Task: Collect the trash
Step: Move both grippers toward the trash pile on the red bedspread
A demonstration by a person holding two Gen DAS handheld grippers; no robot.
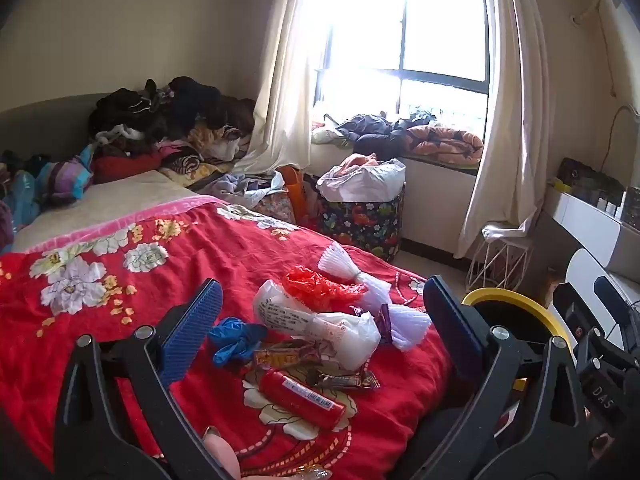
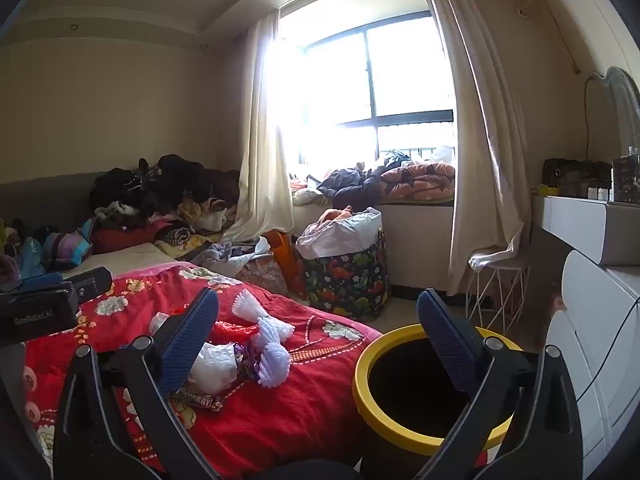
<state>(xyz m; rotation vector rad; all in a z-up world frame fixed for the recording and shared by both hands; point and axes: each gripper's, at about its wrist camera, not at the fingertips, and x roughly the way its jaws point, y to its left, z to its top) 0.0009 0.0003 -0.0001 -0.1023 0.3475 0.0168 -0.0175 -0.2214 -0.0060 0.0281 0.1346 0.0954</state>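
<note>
Trash lies in a heap on the red flowered bedspread (image 1: 120, 280): a blue glove (image 1: 234, 338), a red cylinder wrapper (image 1: 302, 398), snack wrappers (image 1: 346, 380), a white plastic bag (image 1: 320, 326), a red plastic bag (image 1: 320, 286) and white foam fruit nets (image 1: 340, 262). My left gripper (image 1: 324, 320) hovers open above the heap, holding nothing. A black bin with a yellow rim (image 2: 424, 392) stands on the floor beside the bed. My right gripper (image 2: 318, 328) is open and empty, between the bed's corner and the bin; the foam nets (image 2: 272, 354) lie just left of it.
Clothes are piled at the bed's far end (image 1: 160, 128) and on the window ledge (image 1: 400, 132). A flowered laundry bag (image 1: 360, 216) and a white wire basket (image 1: 500, 252) stand on the floor by the curtains. A white dresser (image 2: 592, 280) lines the right wall.
</note>
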